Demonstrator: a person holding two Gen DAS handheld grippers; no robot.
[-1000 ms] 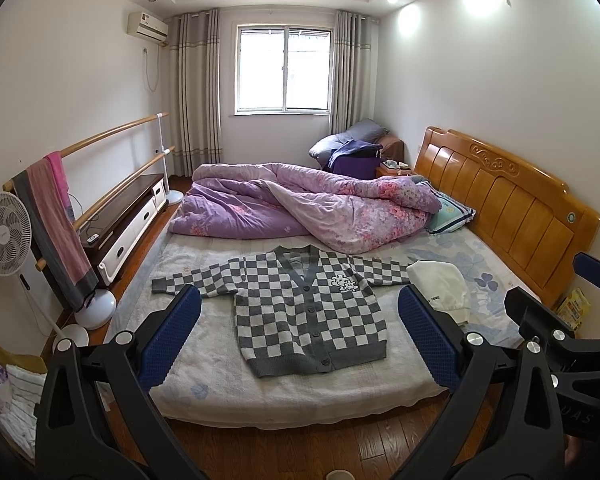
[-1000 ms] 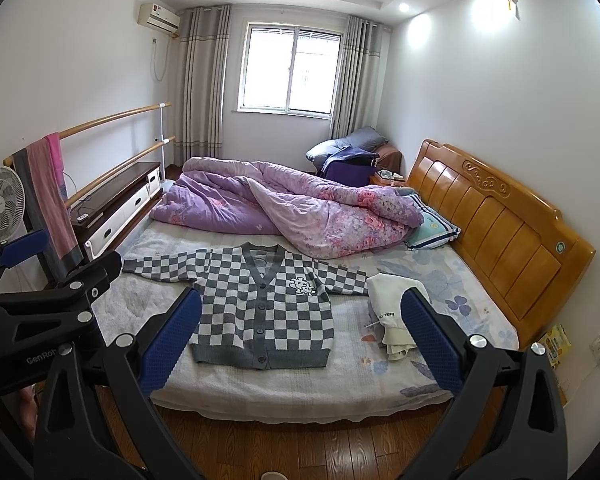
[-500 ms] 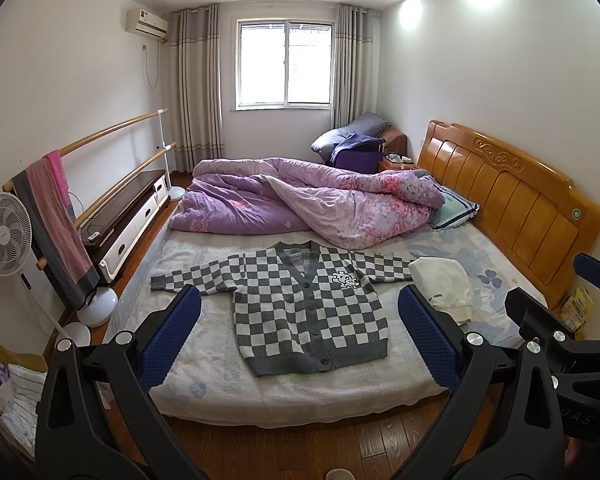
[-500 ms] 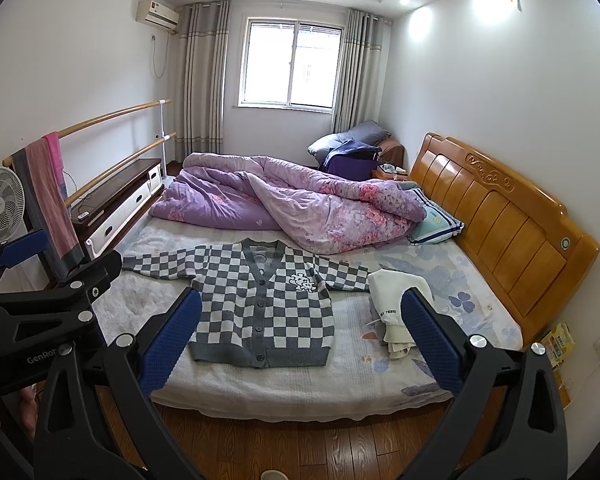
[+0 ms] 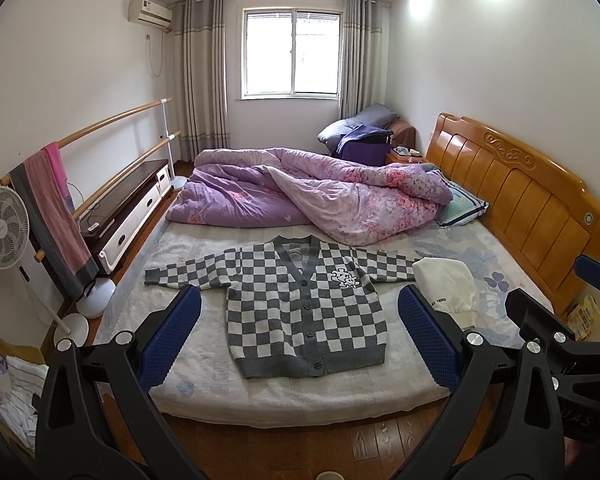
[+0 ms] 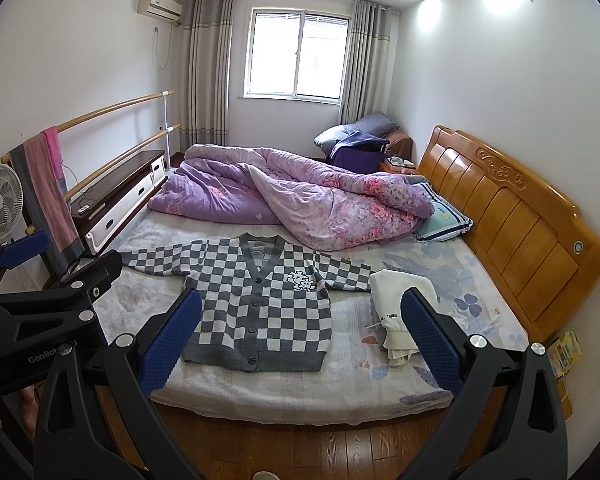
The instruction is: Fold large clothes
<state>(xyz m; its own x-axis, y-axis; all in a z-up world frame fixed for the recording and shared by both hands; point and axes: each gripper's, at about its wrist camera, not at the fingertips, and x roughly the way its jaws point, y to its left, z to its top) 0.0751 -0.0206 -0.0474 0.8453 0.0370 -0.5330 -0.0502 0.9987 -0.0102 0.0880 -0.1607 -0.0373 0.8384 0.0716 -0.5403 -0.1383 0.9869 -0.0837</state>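
A grey and white checkered cardigan [image 5: 300, 304] lies flat, buttoned, sleeves spread, on the near part of the bed [image 5: 204, 380]; it also shows in the right wrist view [image 6: 260, 300]. A folded white garment [image 5: 446, 288] lies to its right, seen too in the right wrist view [image 6: 396, 308]. My left gripper [image 5: 300, 340] is open and empty, held above the floor in front of the bed. My right gripper [image 6: 300, 336] is open and empty, beside it on the right. Neither touches the cardigan.
A crumpled purple quilt [image 5: 308, 200] covers the far half of the bed. A wooden headboard [image 5: 520, 200] stands on the right. A fan [image 5: 2, 232], a rail with a hanging towel [image 5: 48, 216] and a low cabinet [image 5: 132, 208] line the left wall.
Both views have tilted slightly, so the bed sits a little lower and nearer in frame. The cardigan and white garment have not moved. Both grippers stay open.
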